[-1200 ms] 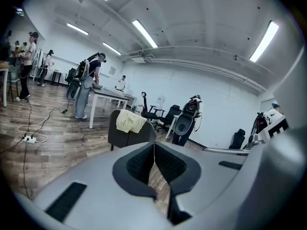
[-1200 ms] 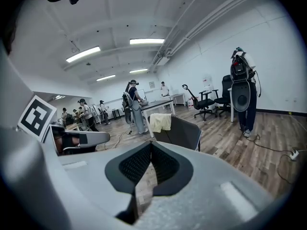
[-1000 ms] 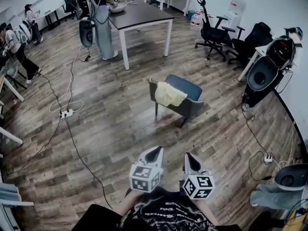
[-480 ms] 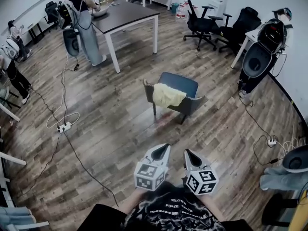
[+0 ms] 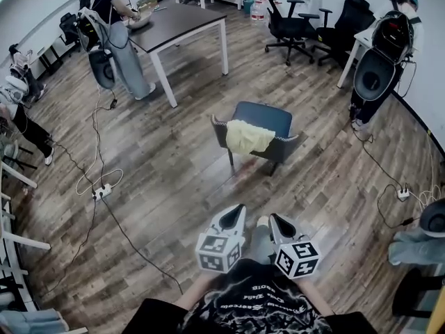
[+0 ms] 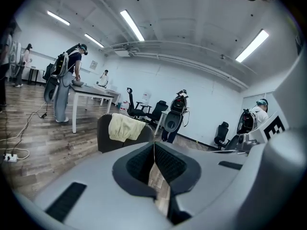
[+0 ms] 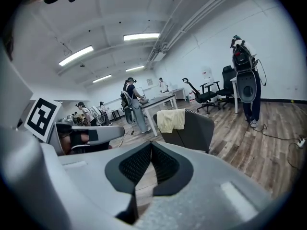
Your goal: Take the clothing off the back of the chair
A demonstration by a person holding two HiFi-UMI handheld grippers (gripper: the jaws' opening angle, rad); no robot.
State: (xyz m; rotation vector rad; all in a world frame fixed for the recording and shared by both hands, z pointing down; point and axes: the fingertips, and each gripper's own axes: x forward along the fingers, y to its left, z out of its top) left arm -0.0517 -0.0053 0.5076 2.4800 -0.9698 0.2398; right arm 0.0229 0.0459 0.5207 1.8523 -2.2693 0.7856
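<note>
Both left gripper point(image 5: 238, 209) and right gripper point(image 5: 274, 218) closed, clothing point(image 5: 249, 136) on chair point(image 5: 268, 117).

Wood-plank floor point(image 5: 174, 186), white walls point(image 6: 206, 99), dark-topped table point(image 5: 177, 23), black office chairs point(image 5: 281, 23), ceiling strip lights point(image 6: 132, 25).

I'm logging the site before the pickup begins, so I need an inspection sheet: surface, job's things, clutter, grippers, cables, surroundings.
Surface: wood-plank floor.
Job's things: pale yellow clothing draped over the back of the dark chair, untouched.
Clutter: nothing seen.
Grippers: left gripper and right gripper both shut, empty, apart from the chair.
Cables: power strip with cord on the floor at left; second strip at right.
Surroundings: table, office chairs, person working.
</note>
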